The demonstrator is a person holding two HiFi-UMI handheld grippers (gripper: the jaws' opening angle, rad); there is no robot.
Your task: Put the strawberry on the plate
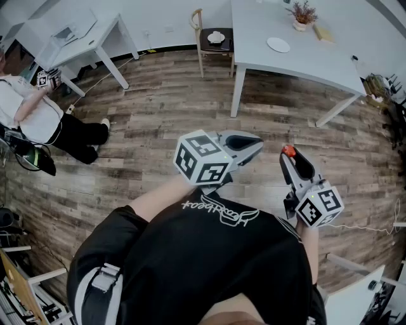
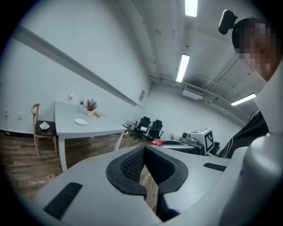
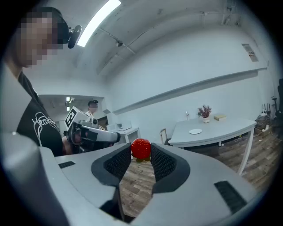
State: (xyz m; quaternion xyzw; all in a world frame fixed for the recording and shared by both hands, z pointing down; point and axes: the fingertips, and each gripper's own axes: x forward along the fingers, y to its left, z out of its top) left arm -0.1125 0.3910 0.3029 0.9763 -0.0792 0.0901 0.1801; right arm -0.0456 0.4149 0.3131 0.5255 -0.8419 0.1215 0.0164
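Observation:
A red strawberry (image 3: 141, 148) sits pinched between the dark pads of my right gripper (image 3: 141, 151), held up in the air over the wood floor. From the head view the strawberry (image 1: 288, 150) shows at the tip of the right gripper (image 1: 290, 155), in front of my body. My left gripper (image 1: 257, 147) is beside it, shut with nothing between its fingertips (image 2: 142, 152). The white plate (image 1: 278, 44) lies on the white table (image 1: 330, 63) far ahead; the plate (image 3: 195, 131) is small in the right gripper view.
On the white table stand a potted plant (image 1: 302, 14) and a book (image 1: 323, 33). A wooden chair (image 1: 212, 39) is at its left end. Another white table (image 1: 82, 38) and a seated person (image 1: 38, 114) are at the left. Wood floor lies between.

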